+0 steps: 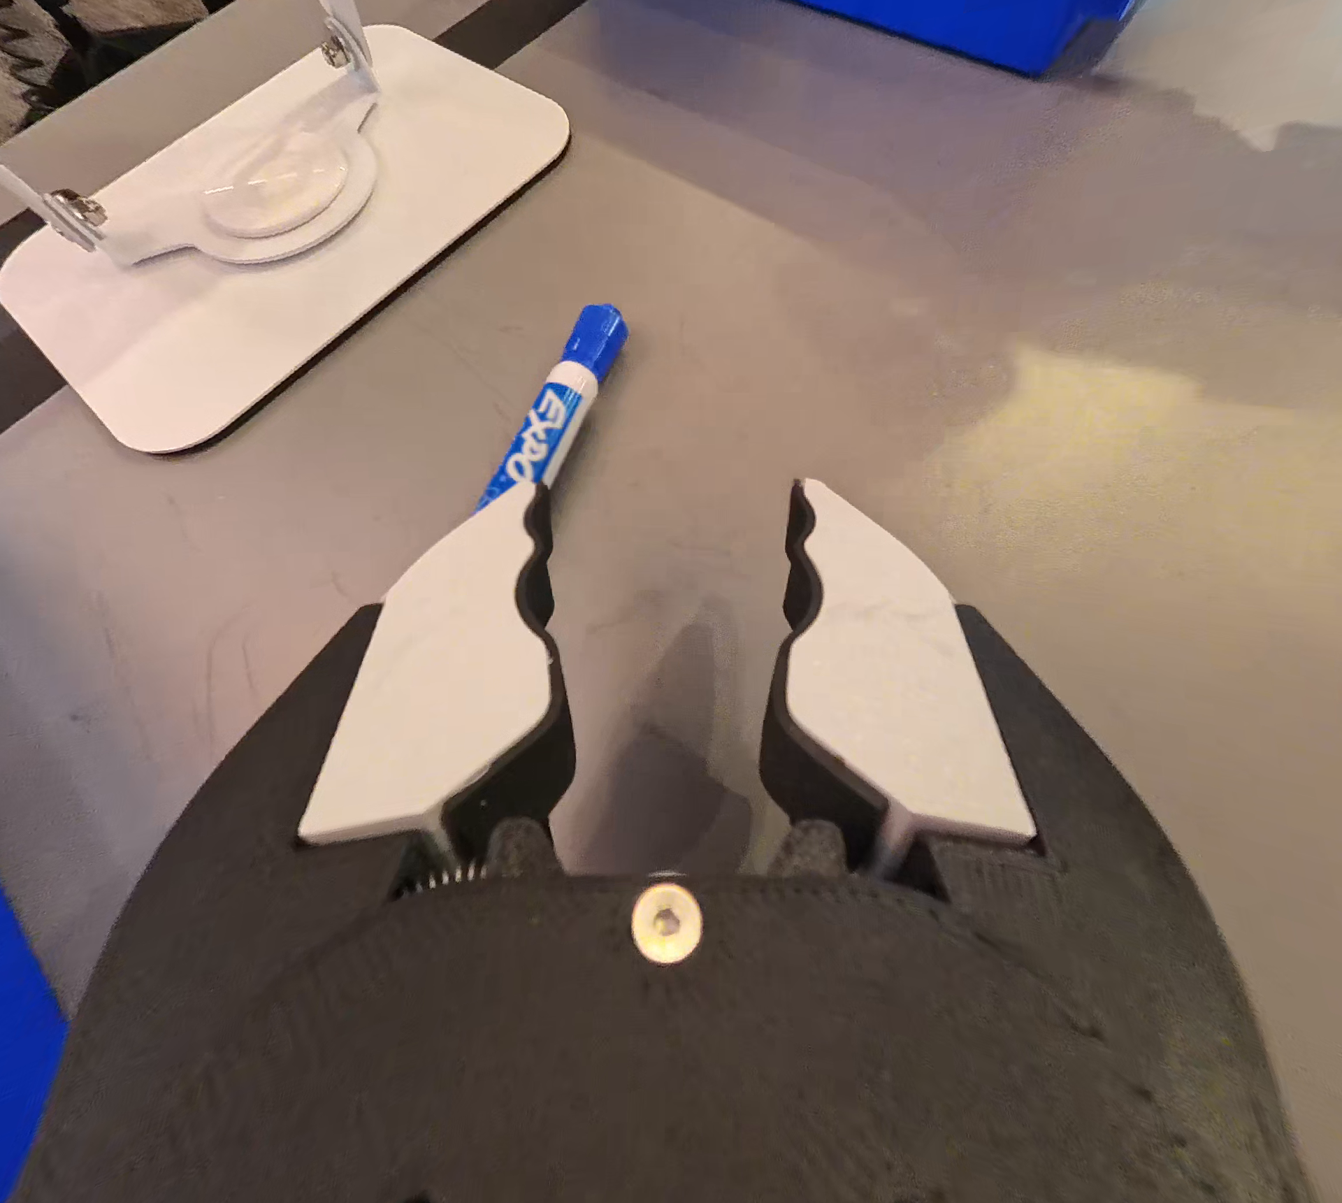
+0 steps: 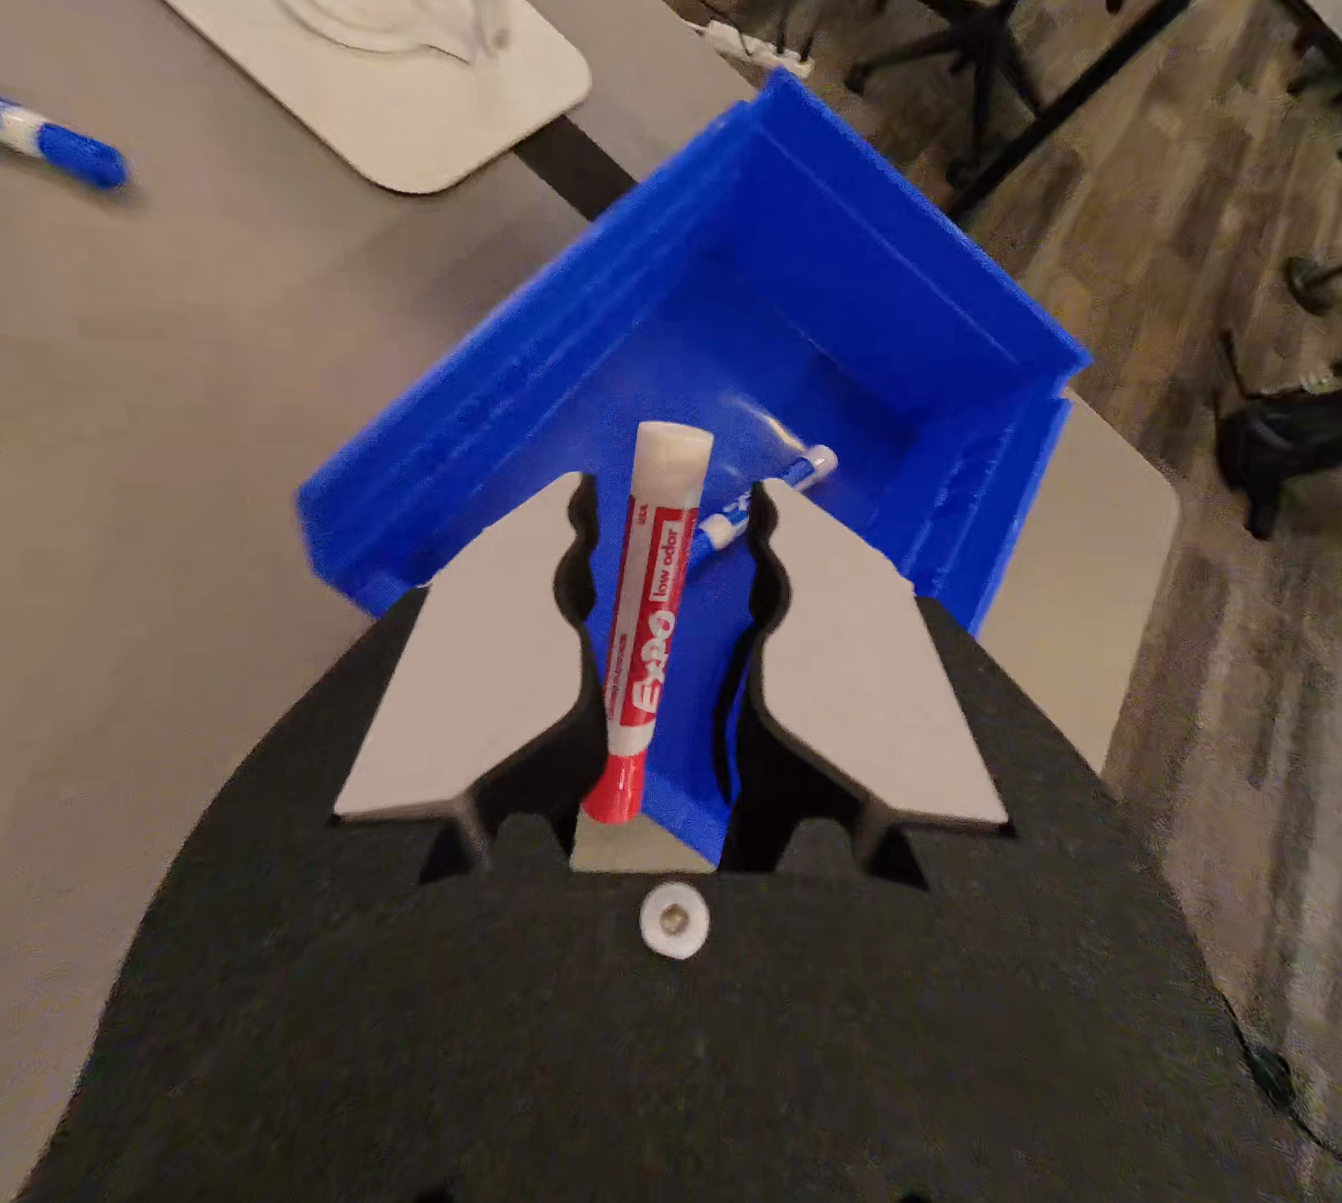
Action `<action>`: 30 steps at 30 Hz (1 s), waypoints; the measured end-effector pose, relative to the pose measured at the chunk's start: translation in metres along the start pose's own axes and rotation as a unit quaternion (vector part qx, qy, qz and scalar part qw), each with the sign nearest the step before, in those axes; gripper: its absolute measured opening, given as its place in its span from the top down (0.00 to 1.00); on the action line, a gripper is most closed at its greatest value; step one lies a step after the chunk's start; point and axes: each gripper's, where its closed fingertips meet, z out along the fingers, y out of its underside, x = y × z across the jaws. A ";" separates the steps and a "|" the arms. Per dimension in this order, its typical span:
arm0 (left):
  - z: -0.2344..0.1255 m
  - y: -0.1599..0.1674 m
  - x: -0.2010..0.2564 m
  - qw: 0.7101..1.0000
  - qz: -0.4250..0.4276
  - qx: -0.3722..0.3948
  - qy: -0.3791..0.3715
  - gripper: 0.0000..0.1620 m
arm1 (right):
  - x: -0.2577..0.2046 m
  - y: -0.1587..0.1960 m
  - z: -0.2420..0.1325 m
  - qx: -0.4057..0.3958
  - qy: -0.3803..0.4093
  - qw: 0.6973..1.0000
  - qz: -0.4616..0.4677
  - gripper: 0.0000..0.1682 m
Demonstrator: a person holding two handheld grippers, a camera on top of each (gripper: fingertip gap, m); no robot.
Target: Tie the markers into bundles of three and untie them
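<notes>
Left gripper [image 1: 672, 493] sits spread wide over the grey table [image 1: 835, 297] beside a blue-capped marker [image 1: 563, 413], while the right gripper [image 2: 672, 485], also apart, has a red-capped white-ended marker [image 2: 650, 616] standing between its jaws above the blue bin [image 2: 835, 297].

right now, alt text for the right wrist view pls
A red marker sits between the open fingers of the right tool, above a blue bin holding another blue marker. On the grey table to the left lie a blue marker and a white stand base.
</notes>
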 end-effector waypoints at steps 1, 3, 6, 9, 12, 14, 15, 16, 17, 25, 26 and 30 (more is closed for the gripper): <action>-0.001 0.000 -0.001 1.000 -0.001 0.001 -0.002 0.62 | 0.007 -0.004 0.006 0.007 0.008 1.000 0.000 0.72; -0.003 -0.002 -0.003 1.000 -0.005 0.008 -0.004 0.62 | -0.004 -0.023 0.004 0.037 0.001 0.999 -0.018 0.77; -0.008 -0.003 -0.014 0.999 -0.027 0.015 -0.017 0.62 | -0.079 -0.072 -0.007 0.106 -0.074 0.987 -0.093 0.79; -0.017 -0.009 -0.025 0.998 -0.045 0.035 -0.032 0.61 | -0.181 -0.101 0.024 0.105 -0.178 0.960 -0.187 0.75; -0.029 -0.007 -0.038 0.996 -0.060 0.041 -0.057 0.61 | -0.250 -0.113 0.094 0.060 -0.234 0.935 -0.261 0.73; -0.037 -0.006 -0.047 0.994 -0.067 0.045 -0.076 0.61 | -0.273 -0.116 0.142 0.022 -0.251 0.920 -0.300 0.75; -0.039 -0.005 -0.050 0.993 -0.073 0.048 -0.080 0.61 | -0.280 -0.113 0.161 -0.006 -0.265 0.912 -0.313 0.76; -0.041 -0.003 -0.053 0.992 -0.082 0.048 -0.081 0.61 | -0.285 -0.112 0.175 -0.025 -0.283 0.905 -0.316 0.82; -0.043 -0.003 -0.054 0.992 -0.087 0.048 -0.082 0.60 | -0.290 -0.109 0.185 -0.041 -0.307 0.899 -0.309 0.86; -0.054 -0.007 -0.055 0.992 -0.079 0.052 -0.089 0.61 | -0.274 -0.127 0.115 0.005 -0.304 0.924 -0.231 0.90; -0.057 -0.009 -0.055 0.991 -0.072 0.058 -0.094 0.61 | -0.257 -0.132 0.088 0.032 -0.276 0.934 -0.226 0.90; -0.063 -0.009 -0.055 0.991 -0.068 0.060 -0.097 0.62 | -0.132 -0.115 0.011 0.062 -0.101 0.980 -0.158 0.90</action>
